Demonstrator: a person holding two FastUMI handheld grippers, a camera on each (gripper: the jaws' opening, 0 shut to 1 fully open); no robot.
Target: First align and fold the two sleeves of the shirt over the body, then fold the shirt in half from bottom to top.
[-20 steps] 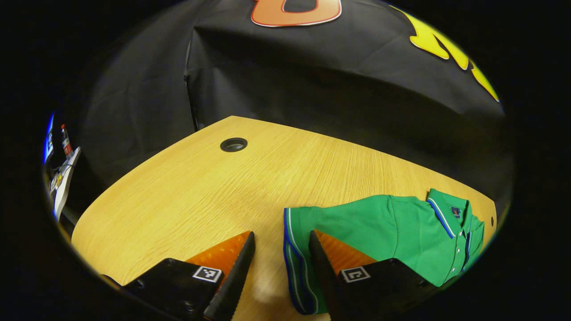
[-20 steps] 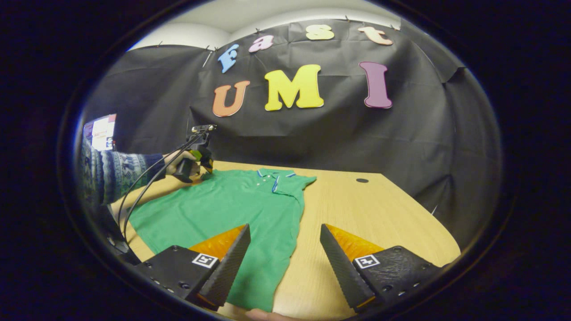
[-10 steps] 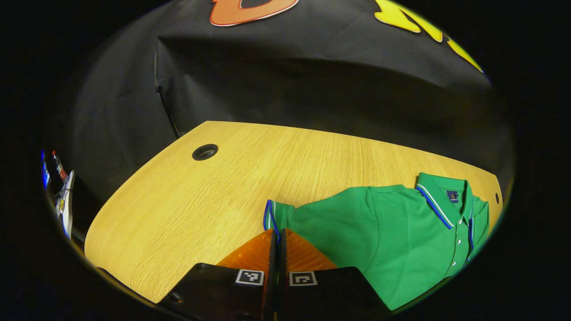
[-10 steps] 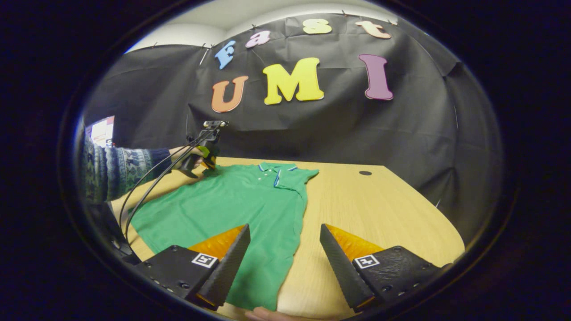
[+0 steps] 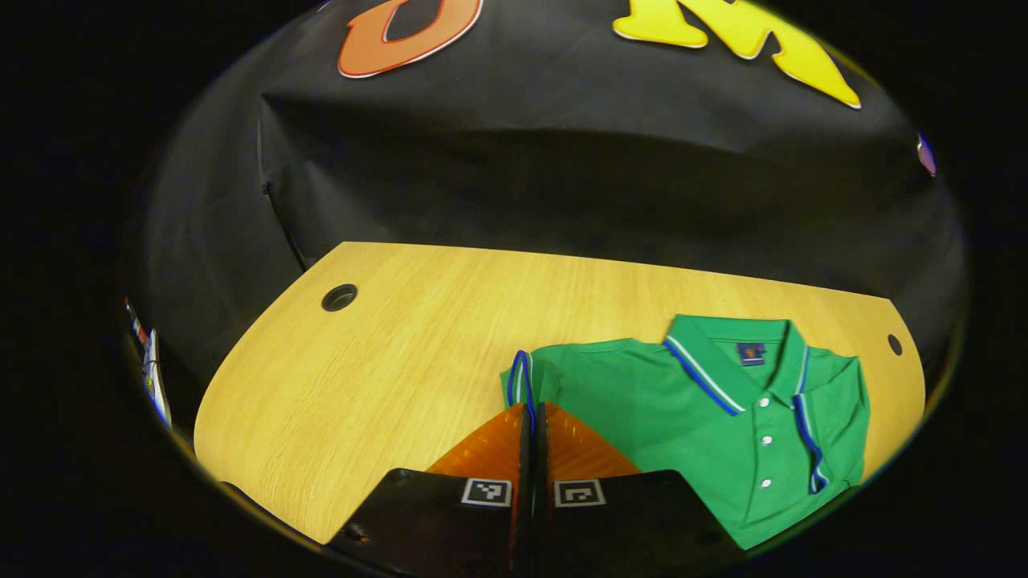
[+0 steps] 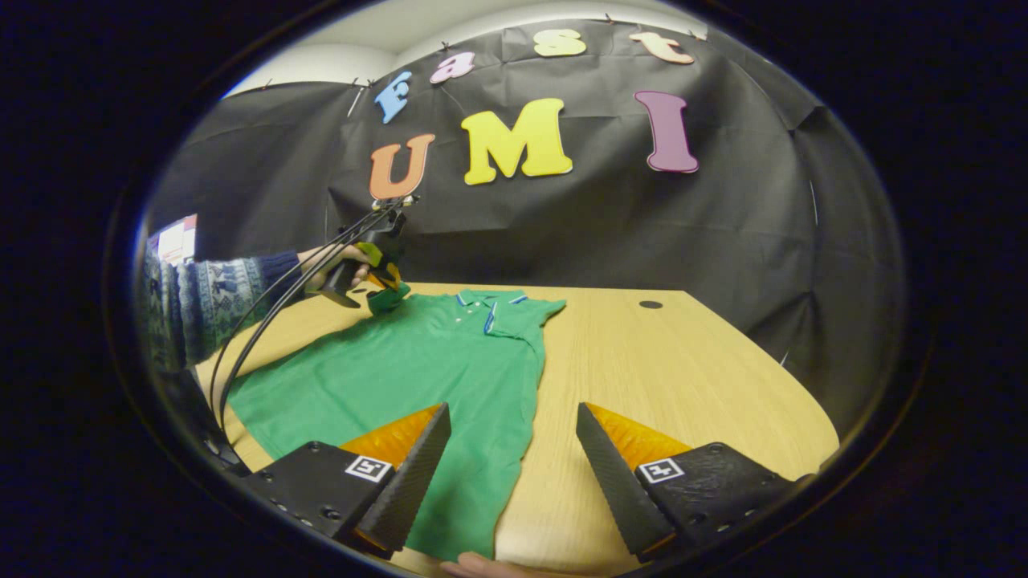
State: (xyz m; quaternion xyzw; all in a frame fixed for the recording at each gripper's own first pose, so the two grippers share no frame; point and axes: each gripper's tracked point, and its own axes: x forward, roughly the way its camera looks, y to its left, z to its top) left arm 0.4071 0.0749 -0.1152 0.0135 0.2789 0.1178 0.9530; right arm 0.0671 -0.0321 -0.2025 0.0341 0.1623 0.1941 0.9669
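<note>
In your left gripper view, the wooden table (image 5: 385,353) runs back to the black cloth wall (image 5: 562,177), with a cable hole (image 5: 339,297) at far left. Your left gripper (image 5: 530,417) is pinched tight on the striped cuff of the sleeve (image 5: 522,381) of the green shirt (image 5: 707,409), which lies collar-up at right.

In your right gripper view, the shirt (image 6: 418,377) lies spread flat on the table (image 6: 658,361). Your right gripper (image 6: 510,457) gapes wide and holds nothing, above the shirt's near edge. Farther off, your hand (image 6: 333,265) lifts the sleeve (image 6: 387,297).

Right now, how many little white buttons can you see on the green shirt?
3, in a row down the front of the shirt below the collar: upper button, middle button, lower button. More may be hidden.
</note>
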